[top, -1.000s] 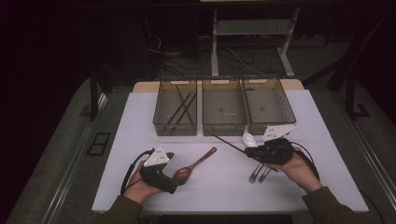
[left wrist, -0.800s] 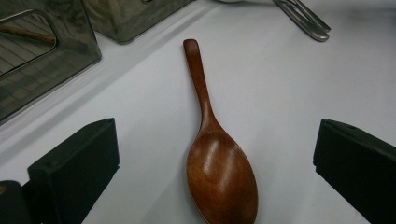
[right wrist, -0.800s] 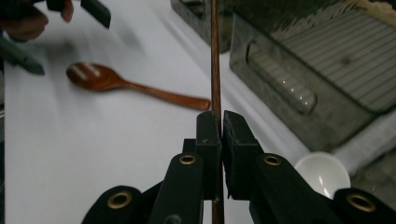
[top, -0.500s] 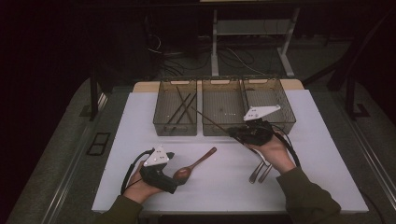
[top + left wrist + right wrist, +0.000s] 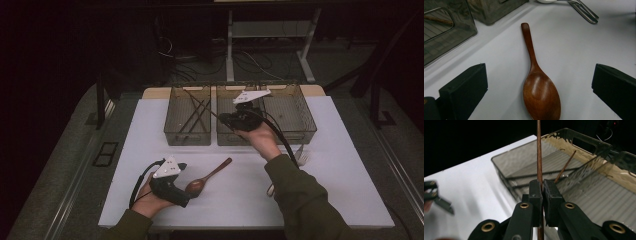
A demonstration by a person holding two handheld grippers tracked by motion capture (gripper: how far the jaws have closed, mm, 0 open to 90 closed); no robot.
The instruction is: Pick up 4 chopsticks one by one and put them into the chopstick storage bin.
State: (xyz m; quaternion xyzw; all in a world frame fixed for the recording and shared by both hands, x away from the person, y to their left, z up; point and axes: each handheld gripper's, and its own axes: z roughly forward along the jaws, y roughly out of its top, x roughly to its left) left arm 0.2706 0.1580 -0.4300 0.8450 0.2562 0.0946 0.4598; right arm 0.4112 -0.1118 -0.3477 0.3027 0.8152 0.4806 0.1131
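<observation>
My right gripper point(image 5: 226, 119) hangs over the middle bin point(image 5: 225, 139), close to the left bin point(image 5: 187, 135). Its jaws are shut on a thin wooden chopstick point(image 5: 539, 150), which sticks out past the right gripper point(image 5: 542, 186) towards the left bin point(image 5: 506, 162); that bin holds several more chopsticks. In the high view the held chopstick point(image 5: 210, 111) points up and left. My left gripper point(image 5: 184, 192) rests on the table at the front left. It stands open, and the bowl of a brown wooden spoon point(image 5: 540, 92) lies untouched between the jaws of the left gripper point(image 5: 540, 72).
A third bin point(image 5: 295, 120) stands at the back right. Metal cutlery point(image 5: 301, 155) lies on the white table top point(image 5: 340, 190) to the right, seen also as metal cutlery point(image 5: 584, 11) beyond the spoon. The wooden spoon point(image 5: 207, 180) lies slanted in front of the bins.
My right gripper has risen from the table at the right and moved back and left over the bins, carrying the chopstick. The left gripper and the spoon have stayed put.
</observation>
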